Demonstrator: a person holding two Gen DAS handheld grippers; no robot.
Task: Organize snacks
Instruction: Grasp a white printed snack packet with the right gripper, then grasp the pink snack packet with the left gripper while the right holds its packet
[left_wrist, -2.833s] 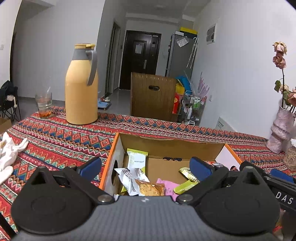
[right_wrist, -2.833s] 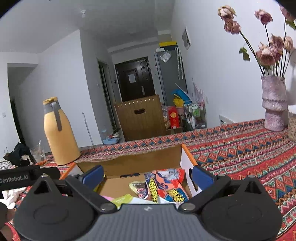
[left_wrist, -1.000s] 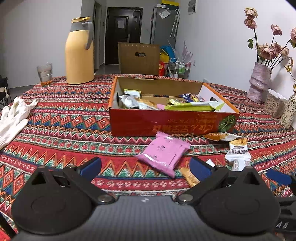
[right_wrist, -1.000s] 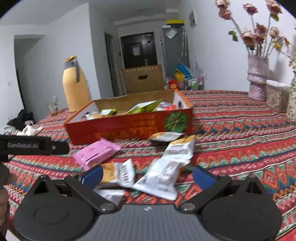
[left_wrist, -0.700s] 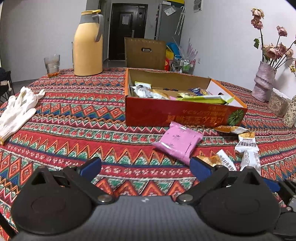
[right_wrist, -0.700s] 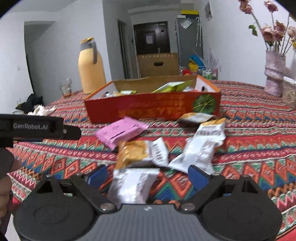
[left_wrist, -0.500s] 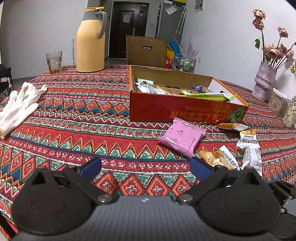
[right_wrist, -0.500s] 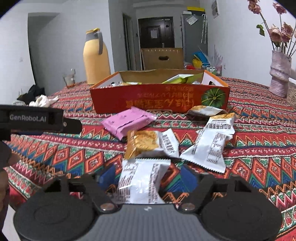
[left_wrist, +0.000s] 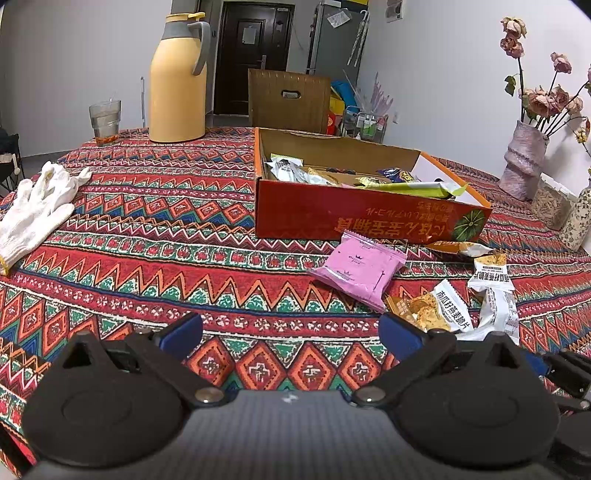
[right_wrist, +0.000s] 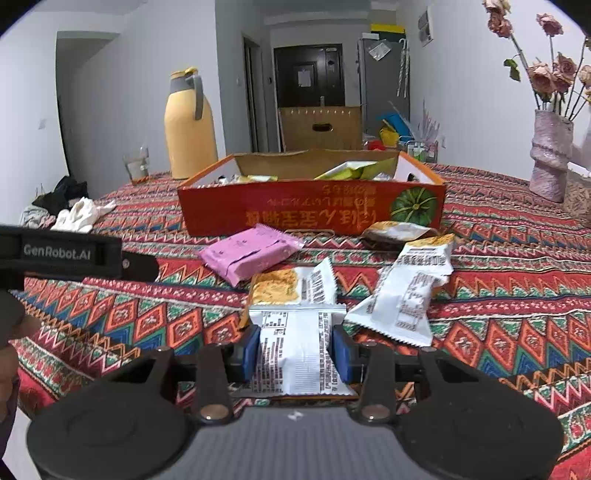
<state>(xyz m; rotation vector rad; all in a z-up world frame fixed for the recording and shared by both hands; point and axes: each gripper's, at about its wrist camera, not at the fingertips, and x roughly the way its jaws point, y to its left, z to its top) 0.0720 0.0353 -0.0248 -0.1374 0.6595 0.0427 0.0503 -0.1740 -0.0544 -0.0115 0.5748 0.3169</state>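
Observation:
An orange cardboard box (left_wrist: 354, 218) (right_wrist: 314, 216) holds several snack packets on the patterned tablecloth. In front of it lie a pink packet (left_wrist: 358, 269) (right_wrist: 251, 253), an orange-and-white packet (left_wrist: 428, 310) (right_wrist: 291, 286), a white packet (right_wrist: 410, 288) (left_wrist: 495, 291) and a small orange packet (right_wrist: 397, 230). My right gripper (right_wrist: 295, 350) is shut on a white snack packet (right_wrist: 297, 350) low over the table. My left gripper (left_wrist: 290, 332) is open and empty above the cloth, left of the loose packets.
A yellow thermos (left_wrist: 177, 77) and a glass (left_wrist: 104, 118) stand at the back left. White gloves (left_wrist: 37, 206) lie at the left edge. A vase of dried roses (left_wrist: 524, 162) and jars (left_wrist: 580, 218) stand at the right.
Both grippers pulled back from over the box to the table's near side. My right gripper's jaws closed from wide open onto the nearest white packet.

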